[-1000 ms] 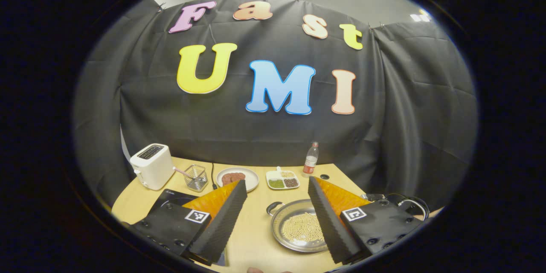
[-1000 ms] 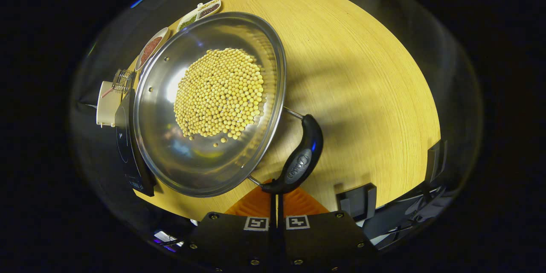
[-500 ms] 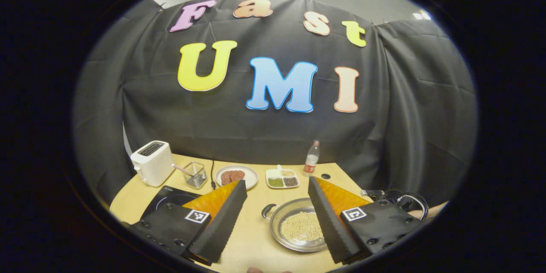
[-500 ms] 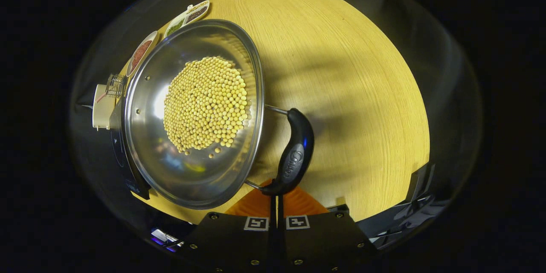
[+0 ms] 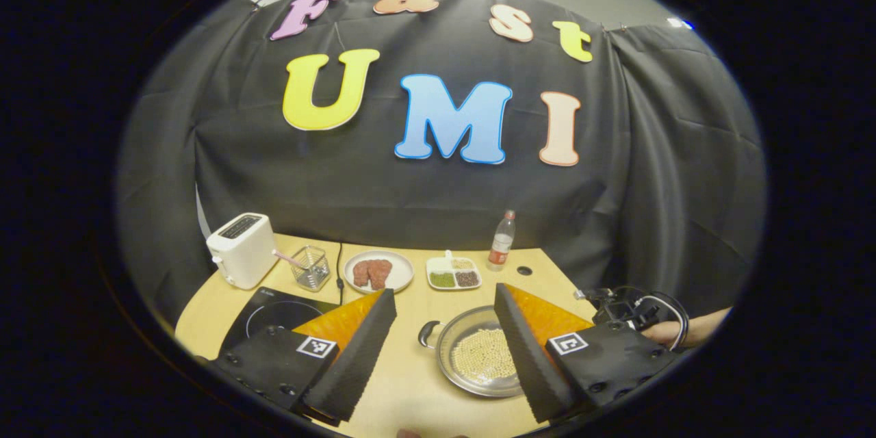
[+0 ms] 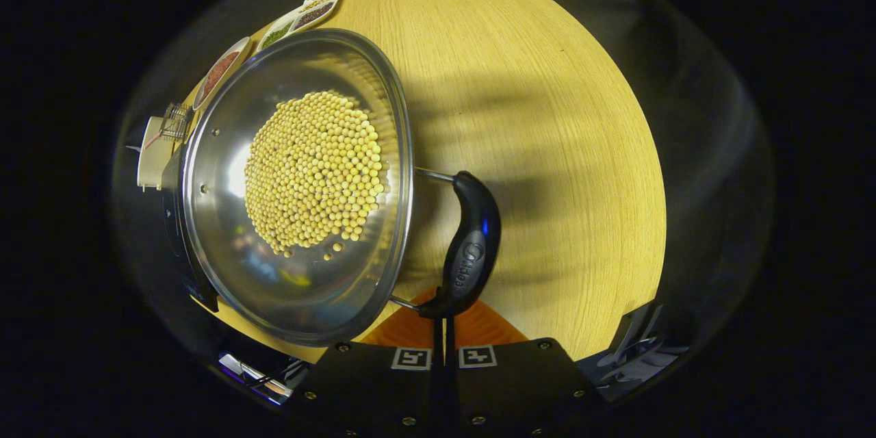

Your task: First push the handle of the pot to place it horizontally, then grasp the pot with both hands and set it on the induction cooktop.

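On the wooden table (image 6: 547, 116), near its right front part, sat the pot (image 6: 226, 233), a shallow pan of polished steel with a heap of small round yellow beans (image 6: 311, 171) in its middle. Seen in the right gripper view, the right gripper (image 6: 441, 328) had its two fingers brought together with no gap between them, their tips pressed against the lower end of the near handle (image 6: 469, 246), a curved, smooth dark grip on two thin wire arms; it held nothing between them. The step in hand seemed to be the first one, nudging that handle round until it lay level.

Seen in the left gripper view, the left gripper (image 5: 445, 349) hung above the table's near edge, its ribbed wedge-shaped fingers spread wide and empty, with the pot's far small loop handle (image 5: 428, 333) between them further off. The flat, glossy black cooktop (image 5: 274, 315) lay to the pot's left, well apart from it. Next, the push probably needed finishing; then each gripper would have to close on one handle, keeping the pan level so the loose beans stayed in.
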The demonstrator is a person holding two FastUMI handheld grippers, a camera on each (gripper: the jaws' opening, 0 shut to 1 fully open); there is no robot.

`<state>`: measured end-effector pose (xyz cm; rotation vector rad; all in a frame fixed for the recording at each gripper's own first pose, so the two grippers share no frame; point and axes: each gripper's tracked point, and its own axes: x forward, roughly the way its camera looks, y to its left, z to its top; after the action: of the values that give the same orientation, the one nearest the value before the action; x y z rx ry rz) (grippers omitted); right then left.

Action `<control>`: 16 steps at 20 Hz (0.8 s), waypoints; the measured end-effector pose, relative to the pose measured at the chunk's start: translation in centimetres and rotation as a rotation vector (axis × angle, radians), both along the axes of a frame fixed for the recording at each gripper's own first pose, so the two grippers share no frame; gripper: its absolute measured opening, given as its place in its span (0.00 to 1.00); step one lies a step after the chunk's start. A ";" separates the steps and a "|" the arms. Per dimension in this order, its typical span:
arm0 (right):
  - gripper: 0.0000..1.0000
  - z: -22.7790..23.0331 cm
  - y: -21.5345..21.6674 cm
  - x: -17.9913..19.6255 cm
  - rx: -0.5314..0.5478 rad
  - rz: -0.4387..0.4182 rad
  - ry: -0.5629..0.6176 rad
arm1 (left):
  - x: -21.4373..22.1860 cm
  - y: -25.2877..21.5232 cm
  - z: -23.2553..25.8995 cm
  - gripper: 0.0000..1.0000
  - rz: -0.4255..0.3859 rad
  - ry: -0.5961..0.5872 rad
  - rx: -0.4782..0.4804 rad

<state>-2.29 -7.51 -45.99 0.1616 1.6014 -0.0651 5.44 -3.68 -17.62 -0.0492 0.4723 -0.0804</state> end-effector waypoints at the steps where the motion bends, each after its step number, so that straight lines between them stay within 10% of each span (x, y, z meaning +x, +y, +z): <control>1: 0.01 -0.2 -0.4 0.1 -0.003 0.004 0.001 | 0.1 -0.1 -0.4 0.97 -0.004 0.012 0.002; 16: 0.01 0.2 -2.1 2.9 -0.042 0.053 -0.034 | 0.4 -0.3 -3.2 0.97 -0.004 0.107 -0.006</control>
<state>0.57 -9.57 -45.76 0.0871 1.5680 -0.0548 5.88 -3.96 -20.84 -0.0586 0.5794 -0.0832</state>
